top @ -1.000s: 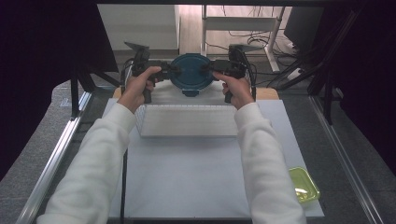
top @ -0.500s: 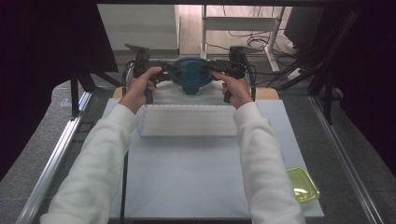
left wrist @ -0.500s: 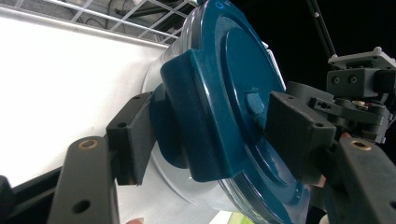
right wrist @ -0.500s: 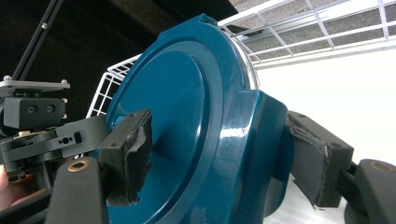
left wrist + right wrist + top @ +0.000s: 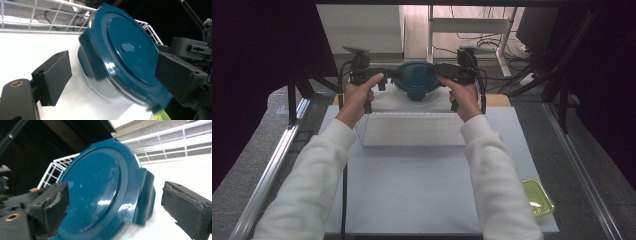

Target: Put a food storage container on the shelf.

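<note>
Left gripper view: the left hand-held gripper [image 5: 110, 75] has just opened wide around the blue-lidded glass container's [image 5: 125, 60] side tab, untouched. The right hand-held gripper [image 5: 125, 212] likewise. It's probably heavy, rigid, slick and breakable; grip both latch tabs.

white table [image 5: 422, 195] carries a wire basket [image 5: 412, 129] and a green tray [image 5: 538, 197]
</note>
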Action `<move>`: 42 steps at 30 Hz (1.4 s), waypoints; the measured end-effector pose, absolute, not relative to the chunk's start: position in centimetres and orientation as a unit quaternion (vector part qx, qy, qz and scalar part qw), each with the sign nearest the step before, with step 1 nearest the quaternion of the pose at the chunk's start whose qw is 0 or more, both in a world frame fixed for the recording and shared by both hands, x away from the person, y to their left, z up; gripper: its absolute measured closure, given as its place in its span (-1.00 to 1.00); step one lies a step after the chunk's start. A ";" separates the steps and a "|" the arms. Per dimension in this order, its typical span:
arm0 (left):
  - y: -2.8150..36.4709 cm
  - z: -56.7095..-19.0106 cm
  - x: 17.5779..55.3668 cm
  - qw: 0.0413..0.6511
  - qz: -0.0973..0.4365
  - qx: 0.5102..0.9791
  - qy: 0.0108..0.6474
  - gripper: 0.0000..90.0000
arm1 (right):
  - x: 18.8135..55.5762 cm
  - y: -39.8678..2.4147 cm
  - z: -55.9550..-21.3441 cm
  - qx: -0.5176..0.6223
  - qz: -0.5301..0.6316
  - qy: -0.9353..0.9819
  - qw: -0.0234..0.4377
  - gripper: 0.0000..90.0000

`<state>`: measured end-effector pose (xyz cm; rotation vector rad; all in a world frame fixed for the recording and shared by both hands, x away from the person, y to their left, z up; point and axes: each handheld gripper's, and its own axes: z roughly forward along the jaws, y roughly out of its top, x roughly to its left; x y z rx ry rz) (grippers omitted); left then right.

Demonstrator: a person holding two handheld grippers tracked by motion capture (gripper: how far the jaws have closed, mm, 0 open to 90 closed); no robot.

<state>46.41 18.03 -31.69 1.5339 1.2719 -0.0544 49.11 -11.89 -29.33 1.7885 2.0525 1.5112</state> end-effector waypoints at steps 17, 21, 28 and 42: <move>17.3 -34.2 33.4 0.530 0.072 0.707 0.463 -0.59 | 36.8 -11.6 -30.8 0.459 0.474 0.743 0.107 -0.76; 17.0 -35.6 31.3 0.529 0.081 0.716 0.448 -0.58 | 34.1 -11.6 -31.8 0.442 0.484 0.748 0.103 -0.75; 16.7 -37.9 28.3 0.536 0.080 0.722 0.431 -0.55 | 30.5 -12.5 -35.1 0.421 0.476 0.764 0.112 -0.70; 16.0 -43.0 24.4 0.481 0.080 0.756 0.438 -0.47 | 25.6 -16.5 -39.9 0.408 0.457 0.783 0.108 -0.57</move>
